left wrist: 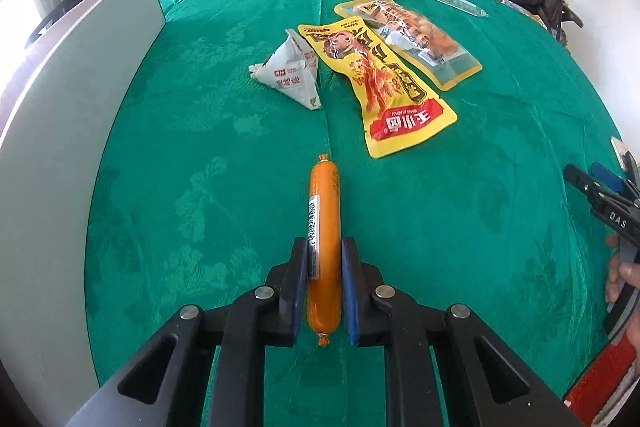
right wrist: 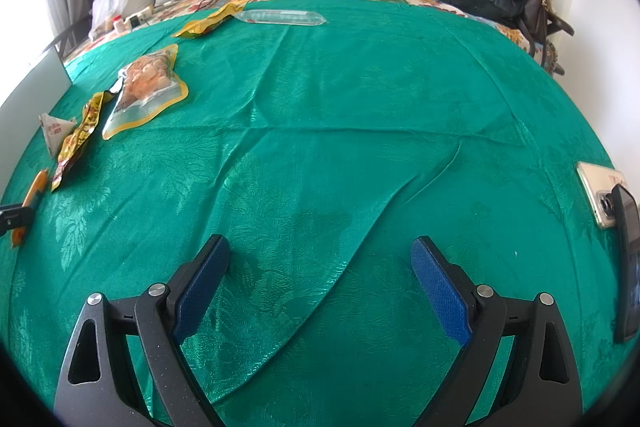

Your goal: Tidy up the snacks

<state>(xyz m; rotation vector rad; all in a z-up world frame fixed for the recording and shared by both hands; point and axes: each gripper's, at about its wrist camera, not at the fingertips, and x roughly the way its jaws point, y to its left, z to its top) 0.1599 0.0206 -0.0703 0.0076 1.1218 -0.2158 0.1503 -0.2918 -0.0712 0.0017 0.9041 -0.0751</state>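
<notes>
The left gripper (left wrist: 325,291) clamped a smooth orange sausage (left wrist: 324,227) with crimped ends; the right gripper (right wrist: 320,287) stood wide apart.

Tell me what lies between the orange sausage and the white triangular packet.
Nothing: in the left wrist view only bare green cloth separates the orange sausage, clamped in the left hand-held gripper, from the white triangular packet.

Left gripper (left wrist: 325,291) has its jaws closed on the orange sausage (left wrist: 324,223) between them; right gripper (right wrist: 320,287) hovers with jaws spread wide, nothing between them
</notes>
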